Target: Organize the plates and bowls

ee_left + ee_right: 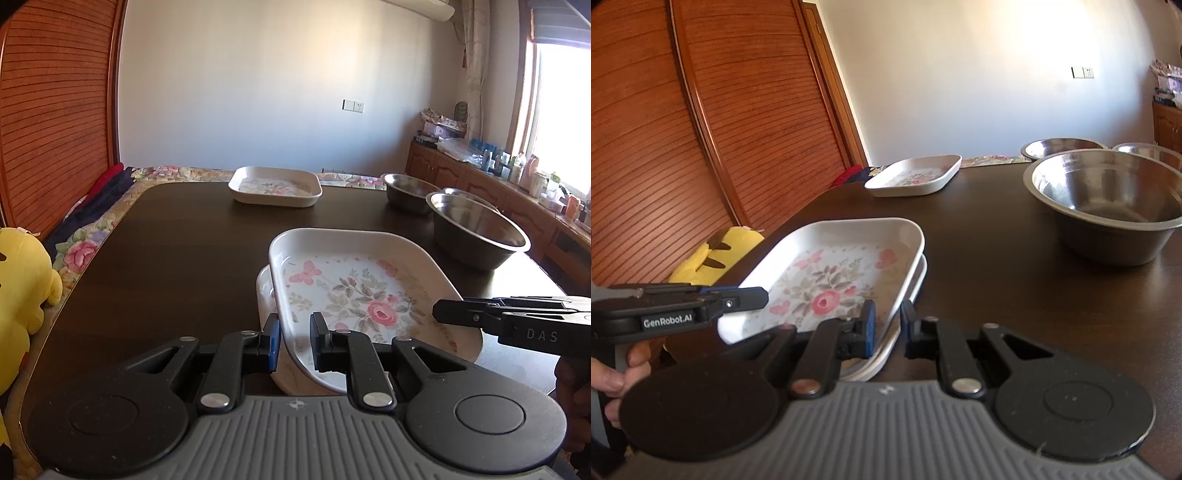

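Two white floral plates are stacked near the table's front. The top plate (pixel 354 291) (pixel 831 273) sits tilted and skewed over the lower plate (pixel 264 295) (pixel 919 280). My left gripper (pixel 295 339) (pixel 762 295) is shut on the top plate's near-left rim. My right gripper (pixel 888 328) (pixel 439 314) grips the opposite rim. A third floral plate (pixel 275 184) (pixel 916 173) lies alone at the far side. Three steel bowls stand to the right: a large near one (pixel 476 225) (pixel 1108 199), a far one (pixel 410 188) (pixel 1060 146) and a partly hidden one (pixel 465 194) (pixel 1152 151).
The dark wooden table (pixel 177 258) (pixel 997 258) is bare to the left of the plates and in its middle. A yellow plush toy (pixel 22 280) (pixel 716 254) sits off the left edge by slatted wooden doors. A cluttered sideboard (pixel 517 184) runs along the right wall.
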Demonstrator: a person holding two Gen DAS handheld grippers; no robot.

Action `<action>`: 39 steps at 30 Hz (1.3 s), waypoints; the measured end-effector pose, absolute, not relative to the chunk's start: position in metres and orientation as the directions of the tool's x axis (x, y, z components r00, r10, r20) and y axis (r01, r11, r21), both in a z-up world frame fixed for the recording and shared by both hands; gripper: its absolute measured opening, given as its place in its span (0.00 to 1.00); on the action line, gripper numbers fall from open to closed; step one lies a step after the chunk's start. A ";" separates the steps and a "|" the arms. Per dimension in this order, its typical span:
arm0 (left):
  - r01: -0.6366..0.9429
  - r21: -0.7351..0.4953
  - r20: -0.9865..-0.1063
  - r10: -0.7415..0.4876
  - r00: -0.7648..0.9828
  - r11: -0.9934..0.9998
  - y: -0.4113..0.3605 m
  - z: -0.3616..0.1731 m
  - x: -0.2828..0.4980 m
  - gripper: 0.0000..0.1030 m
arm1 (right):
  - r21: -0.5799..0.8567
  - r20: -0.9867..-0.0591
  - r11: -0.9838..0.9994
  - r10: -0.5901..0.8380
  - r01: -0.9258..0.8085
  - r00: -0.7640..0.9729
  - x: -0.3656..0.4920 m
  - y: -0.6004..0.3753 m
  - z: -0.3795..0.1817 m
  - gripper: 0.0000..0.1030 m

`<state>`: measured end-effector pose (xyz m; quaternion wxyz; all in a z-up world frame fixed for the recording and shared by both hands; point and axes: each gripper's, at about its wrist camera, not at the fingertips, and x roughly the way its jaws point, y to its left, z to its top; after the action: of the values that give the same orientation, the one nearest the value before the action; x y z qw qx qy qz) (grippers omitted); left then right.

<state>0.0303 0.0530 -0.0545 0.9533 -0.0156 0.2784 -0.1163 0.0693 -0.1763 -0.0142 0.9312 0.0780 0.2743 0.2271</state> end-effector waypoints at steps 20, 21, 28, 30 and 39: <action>0.199 -0.054 -0.523 -0.197 0.829 0.979 0.050 -0.063 0.029 0.18 | 0.233 -0.448 0.898 0.439 -0.372 0.779 0.065 -0.170 -0.020 0.17; 0.196 -0.051 -0.522 -0.193 0.831 0.979 0.050 -0.063 0.029 0.18 | 0.229 -0.447 0.900 0.437 -0.372 0.781 0.064 -0.170 -0.020 0.17; 0.184 -0.053 -0.524 -0.184 0.831 0.982 0.053 -0.065 0.031 0.18 | 0.218 -0.442 0.903 0.430 -0.371 0.787 0.063 -0.169 -0.022 0.17; 0.183 -0.055 -0.526 -0.184 0.830 0.982 0.053 -0.065 0.032 0.18 | 0.218 -0.441 0.902 0.431 -0.372 0.787 0.062 -0.169 -0.022 0.17; 0.180 -0.069 -0.534 -0.189 0.824 0.981 0.054 -0.067 0.033 0.18 | 0.231 -0.411 0.898 0.438 -0.373 0.799 0.058 -0.173 -0.014 0.17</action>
<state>0.0326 0.0539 -0.0666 0.9550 -0.0079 0.2802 -0.0967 0.0576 -0.1728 -0.0143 0.9459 0.0694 0.2332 0.2145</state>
